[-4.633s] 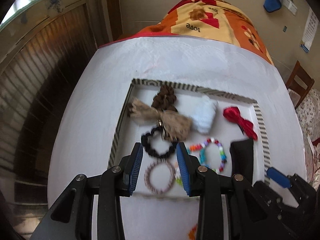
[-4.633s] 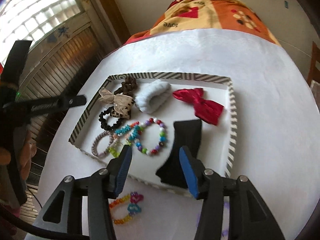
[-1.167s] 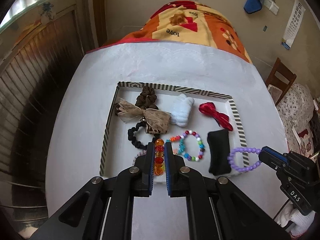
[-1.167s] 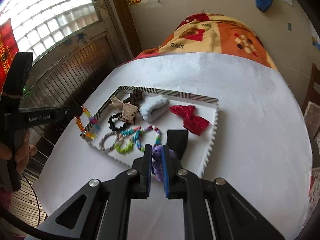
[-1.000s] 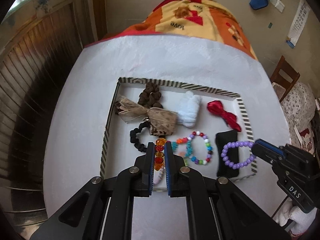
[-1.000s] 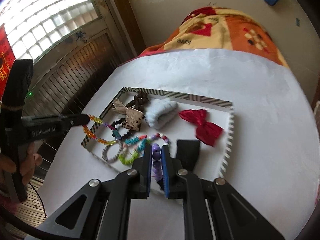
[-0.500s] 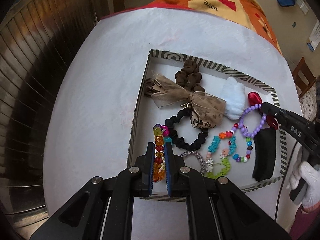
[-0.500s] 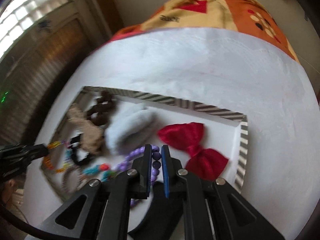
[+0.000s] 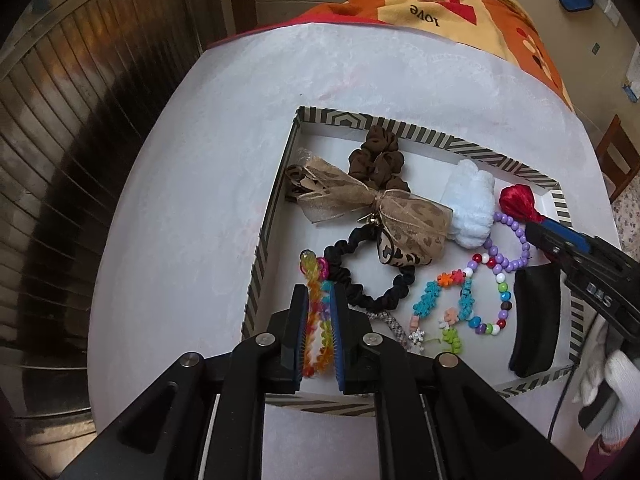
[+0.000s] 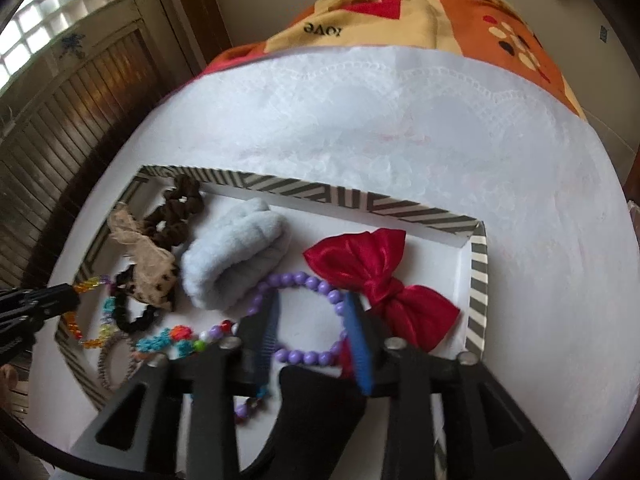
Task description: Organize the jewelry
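Note:
A striped-rimmed white tray (image 9: 276, 184) (image 10: 478, 256) holds hair ties, bows and bead bracelets. My left gripper (image 9: 319, 320) is shut on an orange multicoloured bead bracelet (image 9: 316, 280), holding it over the tray's near left corner; it also shows in the right wrist view (image 10: 90, 284). My right gripper (image 10: 312, 336) is open over the tray, and the purple bead bracelet (image 10: 304, 280) (image 9: 508, 248) lies between its fingers on the tray floor, beside the red bow (image 10: 376, 268).
In the tray lie a black scrunchie (image 9: 368, 272), a leopard bow (image 9: 376, 208), a brown scrunchie (image 9: 376, 160), a white fluffy scrunchie (image 9: 470, 208), a black clip (image 9: 532, 320) and several bead bracelets (image 9: 480, 292). The table's white cloth (image 9: 192, 220) drops off at left.
My right gripper has opened and let go of the purple bracelet, which now lies in the tray. My left gripper has moved lower over the tray's left corner with the orange bracelet.

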A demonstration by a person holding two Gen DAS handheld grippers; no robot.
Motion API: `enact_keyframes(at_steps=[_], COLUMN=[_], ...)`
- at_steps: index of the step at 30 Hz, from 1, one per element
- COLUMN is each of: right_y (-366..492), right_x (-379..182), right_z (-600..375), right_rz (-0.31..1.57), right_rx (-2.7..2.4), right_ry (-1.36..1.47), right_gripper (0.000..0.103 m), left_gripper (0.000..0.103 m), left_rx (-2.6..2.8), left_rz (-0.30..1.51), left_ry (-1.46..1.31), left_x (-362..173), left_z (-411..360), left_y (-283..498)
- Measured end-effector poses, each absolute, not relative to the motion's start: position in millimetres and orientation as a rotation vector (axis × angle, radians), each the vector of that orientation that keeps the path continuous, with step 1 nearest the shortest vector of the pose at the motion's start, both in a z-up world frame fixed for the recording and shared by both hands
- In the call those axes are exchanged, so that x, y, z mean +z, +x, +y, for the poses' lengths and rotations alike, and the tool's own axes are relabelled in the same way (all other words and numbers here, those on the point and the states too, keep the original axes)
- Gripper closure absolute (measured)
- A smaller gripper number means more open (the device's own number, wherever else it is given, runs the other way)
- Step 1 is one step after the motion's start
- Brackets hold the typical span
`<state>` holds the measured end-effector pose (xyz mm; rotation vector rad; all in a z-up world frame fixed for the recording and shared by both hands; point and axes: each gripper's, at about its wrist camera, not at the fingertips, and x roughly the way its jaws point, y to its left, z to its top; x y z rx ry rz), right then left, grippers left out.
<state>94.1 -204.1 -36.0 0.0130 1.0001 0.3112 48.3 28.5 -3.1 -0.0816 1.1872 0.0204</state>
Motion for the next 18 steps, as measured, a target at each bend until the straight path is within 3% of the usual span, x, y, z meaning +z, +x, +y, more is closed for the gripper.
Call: enact_keyframes(at_steps=[18], right_y=[17.3], right_x=[2.1], right_z=[-202.8], right_rz=[0.921], right_rx=[0.33], right_ry=[0.078], right_gripper=[0.046], left_gripper=[0.098], left_rx=[0.024], left_rz=[1.123], left_ry=[-0.053], left_x=[26.5], left_z=[9.3], left_y=[7.2])
